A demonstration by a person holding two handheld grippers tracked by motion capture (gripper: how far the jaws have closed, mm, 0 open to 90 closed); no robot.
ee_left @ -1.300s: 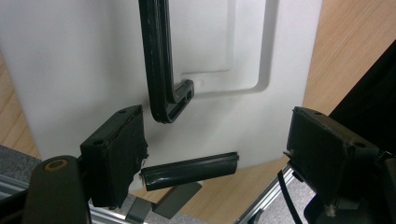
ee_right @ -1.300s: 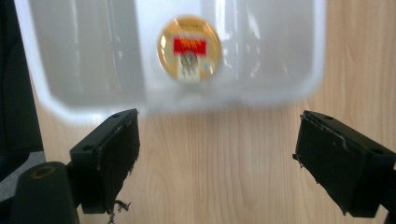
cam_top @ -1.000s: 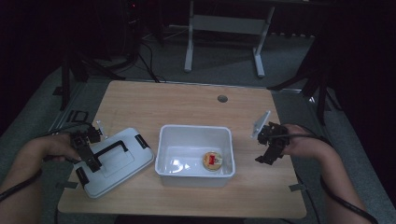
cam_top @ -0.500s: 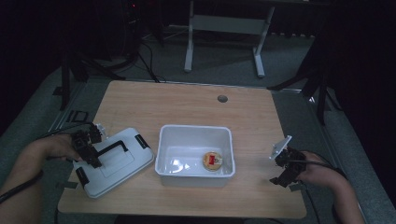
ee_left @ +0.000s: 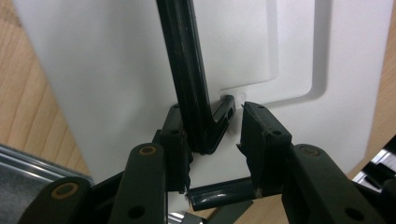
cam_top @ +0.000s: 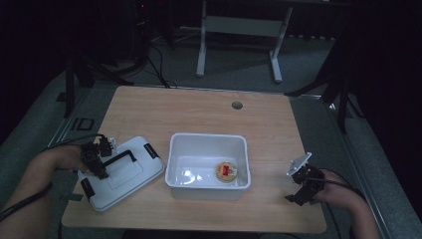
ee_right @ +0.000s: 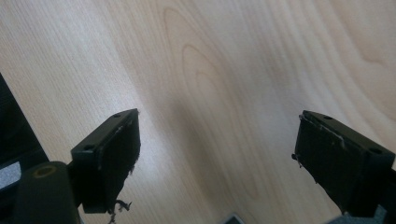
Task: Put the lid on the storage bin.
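White flat plastic lid (cam_top: 122, 174) w/ a black hinged carry handle (cam_top: 119, 158) and black side latches lies flat on the light wood tabletop (cam_top: 209, 112), front-left area, turned at an angle, just beside the white rectangular plastic tub (cam_top: 209, 167) but not touching it as far as the high view shows. Left gripper (cam_top: 97, 158) sits over the lid's left end, at the handle's corner. In the left gripper view the handle (ee_left: 187, 70) runs up between the two black jaws; its bend lies against the left pad (ee_left: 175, 149), while the right pad (ee_left: 259, 140) stands a little off it w/ a gap showing. Jaws have just been closing, now narrowed approx. to a third, handle between them but not yet pinched from both sides. Person's left hand (cam_top: 57, 159) wraps the gripper body.

Tub sits mid-table, open top, w/ a small round yellow item with a red centre (cam_top: 226, 172) on its floor, right of middle.

Right gripper (cam_top: 301, 186) is at the front-right corner of the table, well apart from the tub. Right gripper view: jaws spread wide, nothing between them, bare wood (ee_right: 210, 70) beneath.
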